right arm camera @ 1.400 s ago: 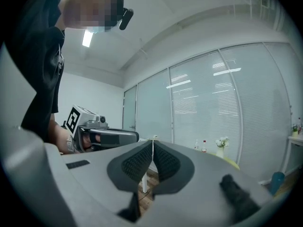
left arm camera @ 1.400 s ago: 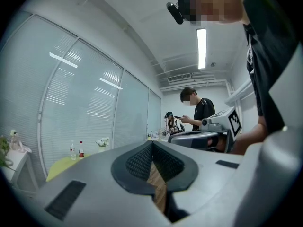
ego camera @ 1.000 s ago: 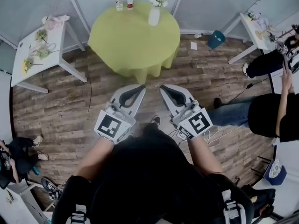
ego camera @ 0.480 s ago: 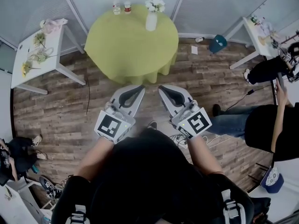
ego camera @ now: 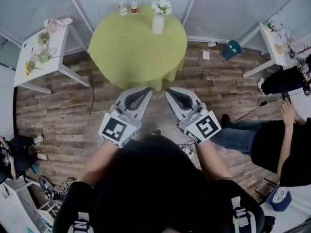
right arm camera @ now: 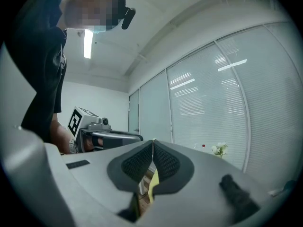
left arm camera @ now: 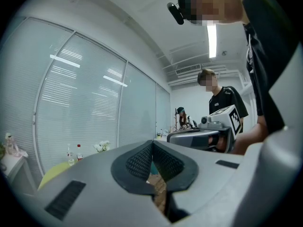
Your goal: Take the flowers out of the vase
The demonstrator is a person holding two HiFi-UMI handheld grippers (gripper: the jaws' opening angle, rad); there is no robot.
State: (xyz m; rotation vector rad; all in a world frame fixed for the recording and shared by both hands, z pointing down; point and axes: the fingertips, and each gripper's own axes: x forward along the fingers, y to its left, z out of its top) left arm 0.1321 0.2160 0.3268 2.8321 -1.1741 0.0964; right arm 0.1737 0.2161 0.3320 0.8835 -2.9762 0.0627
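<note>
Wood floor (ego camera: 63, 115), green-clothed round table (ego camera: 138, 47) ahead: we are holding the left gripper (ego camera: 144, 91) and right gripper (ego camera: 171, 91) side by side short of its edge, jaws pressed together and empty, presumably because the flowers (ego camera: 162, 6) are standing in the vase (ego camera: 158, 24) on its far side, out of reach.

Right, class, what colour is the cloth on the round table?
The cloth is yellow-green, clearest in the head view.

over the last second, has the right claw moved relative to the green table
Yes. The right claw has come forward, toward the green table: the gap of floor between its tips and the tablecloth's near edge has shrunk.
</note>
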